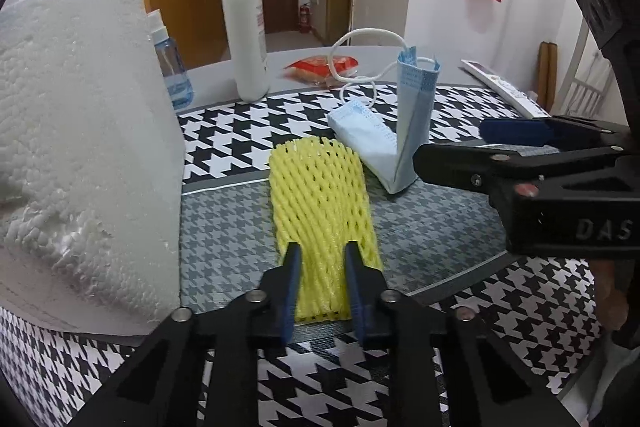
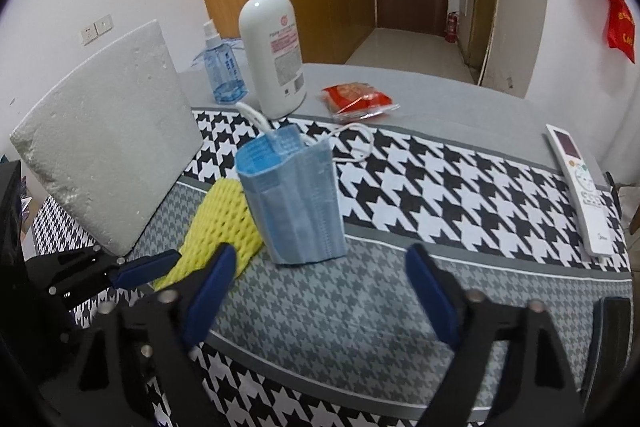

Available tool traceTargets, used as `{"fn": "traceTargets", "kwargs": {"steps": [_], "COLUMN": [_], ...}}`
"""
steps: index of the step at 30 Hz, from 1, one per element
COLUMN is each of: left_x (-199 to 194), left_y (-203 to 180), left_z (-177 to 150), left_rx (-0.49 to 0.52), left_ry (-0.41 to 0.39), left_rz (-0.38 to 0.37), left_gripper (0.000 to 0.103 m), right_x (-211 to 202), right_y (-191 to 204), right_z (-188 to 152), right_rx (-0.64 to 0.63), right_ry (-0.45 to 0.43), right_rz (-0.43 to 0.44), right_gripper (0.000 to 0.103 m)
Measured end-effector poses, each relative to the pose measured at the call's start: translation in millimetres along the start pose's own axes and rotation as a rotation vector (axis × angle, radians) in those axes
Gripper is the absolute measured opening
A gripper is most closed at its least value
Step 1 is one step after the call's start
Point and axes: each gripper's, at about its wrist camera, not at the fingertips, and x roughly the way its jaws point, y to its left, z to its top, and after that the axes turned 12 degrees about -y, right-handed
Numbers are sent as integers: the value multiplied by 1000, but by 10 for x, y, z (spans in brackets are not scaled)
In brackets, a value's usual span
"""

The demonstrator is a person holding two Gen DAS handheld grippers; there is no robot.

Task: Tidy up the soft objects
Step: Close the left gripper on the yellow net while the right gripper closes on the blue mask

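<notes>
At the left of the left wrist view a white foam block stands on the houndstooth cloth. At bottom centre the left gripper pinches the near end of the yellow foam net, jaws narrow. Right of centre the blue face mask stands folded. In the right wrist view the right gripper sits wide, nothing between its jaws, just short of the mask.

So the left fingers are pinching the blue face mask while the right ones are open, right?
Not quite. The left fingers are pinching the yellow foam net, not the blue face mask, as the left wrist view shows. The right fingers are open.
</notes>
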Motion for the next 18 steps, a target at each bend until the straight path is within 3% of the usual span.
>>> {"fn": "traceTargets", "kwargs": {"steps": [4,8,16,18], "left_x": [2,-59,-165,-182], "left_y": [43,44,53,50], "left_z": [-9,4,-8,-11], "left_rx": [-4,-1,5,9], "left_ry": [-8,-23,-38,-39], "left_rz": [-4,-19,-17,-17], "left_gripper": [11,11,11,11], "right_x": [24,63,184,191], "right_y": [22,47,75,77], "right_z": [17,61,59,62], "right_rx": [-4,-12,-27,-26], "right_ry": [6,8,41,41], "right_rz": [12,31,26,24], "right_gripper": [76,73,47,45]}}
